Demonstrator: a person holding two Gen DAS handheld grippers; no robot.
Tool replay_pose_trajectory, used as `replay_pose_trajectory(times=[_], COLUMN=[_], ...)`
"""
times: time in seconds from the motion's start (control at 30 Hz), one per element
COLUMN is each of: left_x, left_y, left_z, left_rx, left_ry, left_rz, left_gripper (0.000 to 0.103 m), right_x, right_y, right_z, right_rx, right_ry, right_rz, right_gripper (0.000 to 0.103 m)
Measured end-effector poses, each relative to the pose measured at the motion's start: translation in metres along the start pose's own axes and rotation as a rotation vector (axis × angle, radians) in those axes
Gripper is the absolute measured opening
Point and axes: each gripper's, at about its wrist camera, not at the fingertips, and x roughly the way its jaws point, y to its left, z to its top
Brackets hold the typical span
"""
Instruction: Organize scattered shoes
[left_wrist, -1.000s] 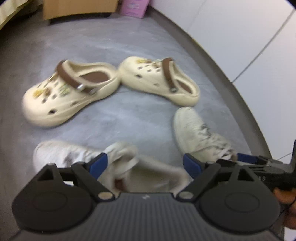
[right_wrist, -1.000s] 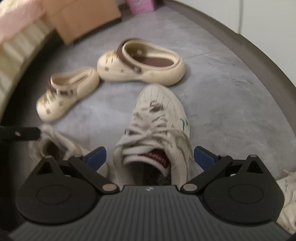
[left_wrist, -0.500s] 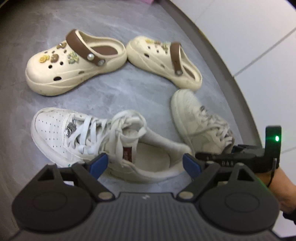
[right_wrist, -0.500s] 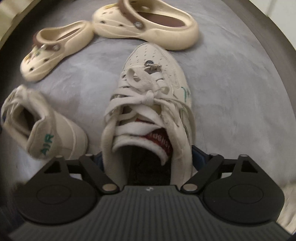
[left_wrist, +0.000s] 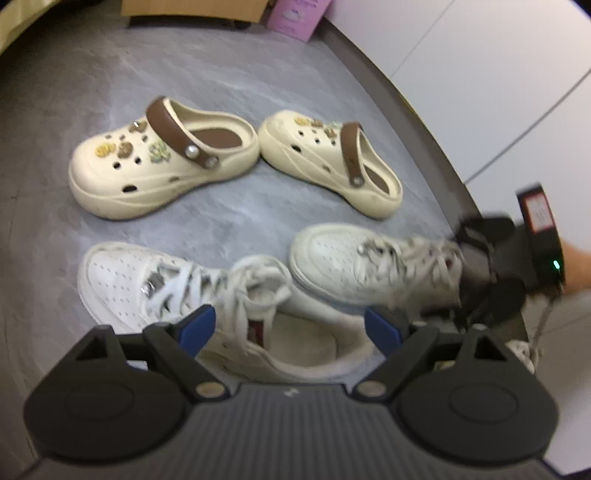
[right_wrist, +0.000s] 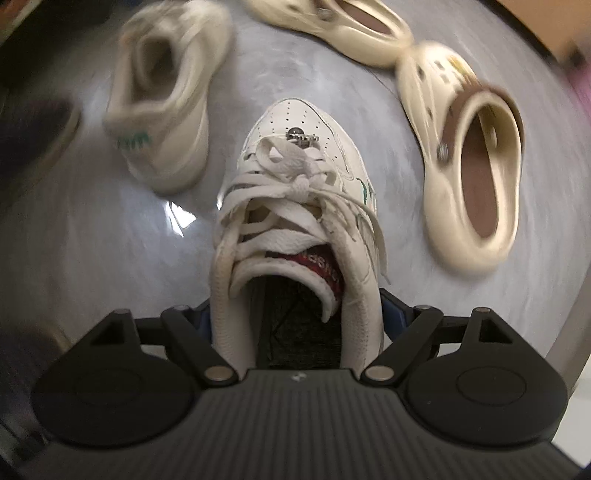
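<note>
Two white lace-up sneakers and two cream clogs with brown straps lie on the grey floor. My left gripper (left_wrist: 288, 328) hangs open over the collar of the near sneaker (left_wrist: 147, 280), whose toe points left. My right gripper (right_wrist: 297, 314) is shut on the second sneaker (right_wrist: 295, 125), its blue pads pressed to both sides of the collar. From the left wrist that gripper (left_wrist: 476, 269) holds the heel end of the second sneaker (left_wrist: 351, 258), toe close to the near sneaker's tongue. The clogs (left_wrist: 147, 166) (left_wrist: 325, 158) sit behind, toe against heel.
A white wall (left_wrist: 480, 74) with a dark baseboard (left_wrist: 406, 110) curves along the right. A cardboard box (left_wrist: 195, 7) and a pink box (left_wrist: 295, 14) stand at the far end. A person's hand (left_wrist: 576, 266) holds the right gripper. Bare floor lies left of the shoes.
The right gripper's jaws closed onto the second sneaker's collar, then rolled, swinging the sneaker so its toe now points left toward the other one. The left gripper stayed open over its sneaker.
</note>
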Motion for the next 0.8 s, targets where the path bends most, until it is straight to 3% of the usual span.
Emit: replay_pose_trajectory(times=[0.07, 0.17, 0.37, 0.4, 0.5, 0.53, 0.63, 0.73, 0.8], left_x=[0.003, 0.004, 0.002, 0.001, -0.001, -0.002, 0.0, 0.003, 0.004], left_y=[0.001, 0.004, 0.009, 0.01, 0.011, 0.011, 0.011, 0.01, 0.009], left_z=[0.0, 0.0, 0.0, 0.001, 0.002, 0.002, 0.001, 0.0, -0.001], left_rx=[0.012, 0.001, -0.019, -0.024, -0.028, -0.028, -0.035, -0.044, -0.047], left_ry=[0.007, 0.01, 0.009, 0.006, -0.003, -0.004, 0.007, 0.026, 0.033], left_rz=[0.011, 0.004, -0.022, -0.026, -0.028, -0.027, -0.028, -0.039, -0.045], left_gripper=[0.09, 0.09, 0.09, 0.09, 0.09, 0.09, 0.09, 0.09, 0.09], right_x=[0.009, 0.017, -0.006, -0.012, -0.05, -0.054, -0.063, -0.042, -0.025], right_y=[-0.006, -0.019, -0.039, -0.042, -0.061, -0.063, -0.072, -0.073, -0.077], right_z=[-0.004, -0.008, -0.019, -0.022, -0.037, -0.041, -0.063, -0.067, -0.068], right_rx=[-0.088, -0.116, -0.008, 0.055, 0.511, 0.591, 1.003, 1.168, 1.234], right_ry=[0.029, 0.039, -0.018, -0.042, -0.217, -0.254, -0.421, -0.431, -0.437], right_rz=[-0.045, -0.09, -0.22, -0.226, -0.199, -0.186, -0.09, -0.031, -0.001], right_gripper=[0.087, 0.092, 0.095, 0.095, 0.095, 0.095, 0.095, 0.094, 0.08])
